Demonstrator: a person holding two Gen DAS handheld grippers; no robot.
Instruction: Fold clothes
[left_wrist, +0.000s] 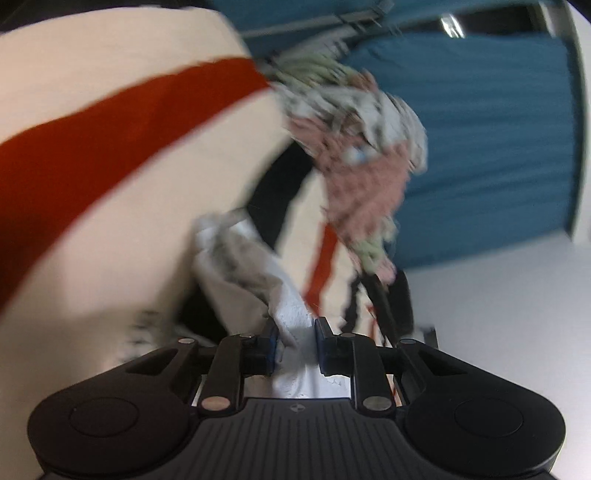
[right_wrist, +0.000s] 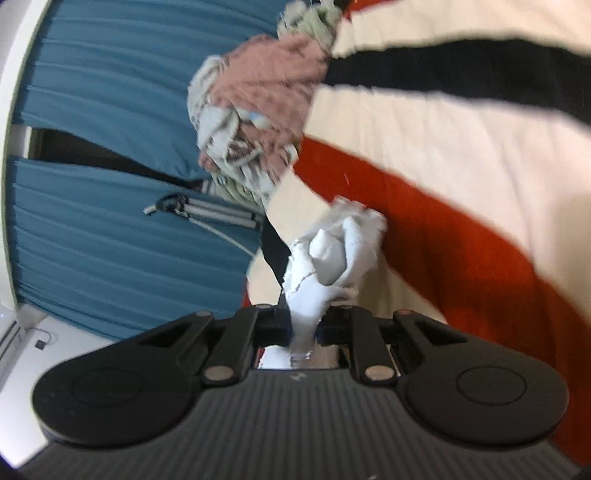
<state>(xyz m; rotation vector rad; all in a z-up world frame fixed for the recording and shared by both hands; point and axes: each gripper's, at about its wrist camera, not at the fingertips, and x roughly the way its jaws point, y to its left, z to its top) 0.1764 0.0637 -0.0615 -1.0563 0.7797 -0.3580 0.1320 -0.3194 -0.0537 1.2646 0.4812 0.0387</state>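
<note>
The left tool (left_wrist: 295, 334) is clamped on a bunched edge of a white garment (left_wrist: 255, 280), which runs up from its fingers toward 11 o'clock in the left wrist view; the cloth carries faint grey print, though motion blur hides the pattern. The right tool (right_wrist: 303, 326) is likewise closed on a twisted white fold of the same garment (right_wrist: 332, 258), which rises from its fingers toward 12 o'clock. Behind the cloth lies a cream blanket (left_wrist: 110, 229) with broad red and black stripes, filling the 9 o'clock side of the left view and the 3 o'clock side of the right view (right_wrist: 461, 155). A heap of clothes (left_wrist: 354, 140), pink, pale green and white, sits at 1 o'clock in the left view and at 11 o'clock in the right (right_wrist: 258, 110). Blue pleated curtains (right_wrist: 110, 229) hang beyond the heap.
</note>
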